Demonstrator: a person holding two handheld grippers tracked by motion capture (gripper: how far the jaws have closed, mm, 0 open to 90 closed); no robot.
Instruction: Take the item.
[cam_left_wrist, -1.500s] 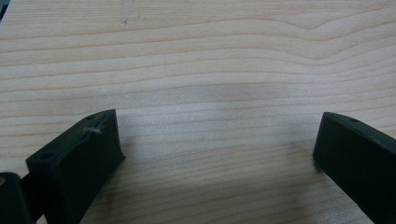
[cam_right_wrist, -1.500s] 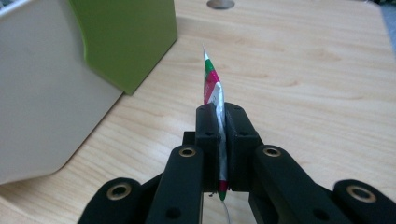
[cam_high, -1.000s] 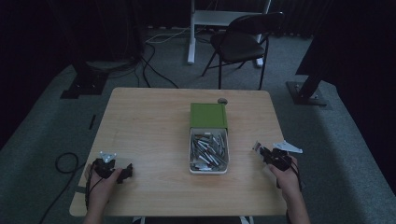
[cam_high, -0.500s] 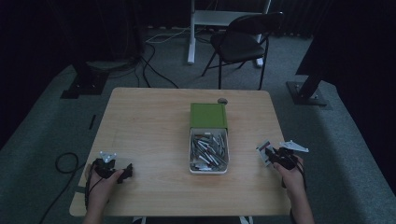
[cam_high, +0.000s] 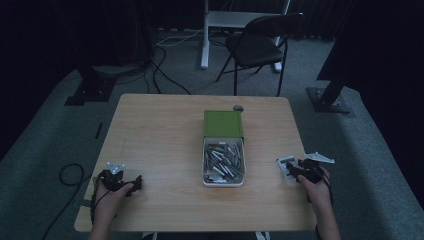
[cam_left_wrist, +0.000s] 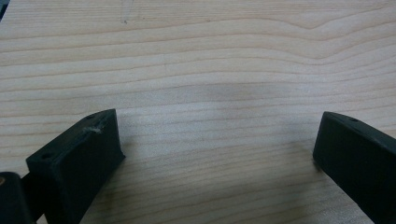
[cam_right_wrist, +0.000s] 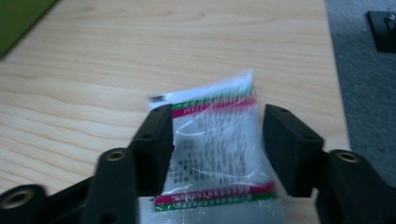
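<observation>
I am easing my right gripper (cam_right_wrist: 217, 144) outward onto the small plastic packet (cam_right_wrist: 217, 154), jaws apart around it, while my left gripper (cam_left_wrist: 217, 154) is resting open-jawed on the table (cam_high: 160, 135).

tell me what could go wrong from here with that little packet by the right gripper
1. The packet lies flat between the right gripper's open jaws; thin, shiny film could slip out or crumple as they close.
2. It sits near the table's right edge, so a nudge might push it off.
3. The white tray already looks full of similar packets, so one more dropped in may slide out.
</observation>
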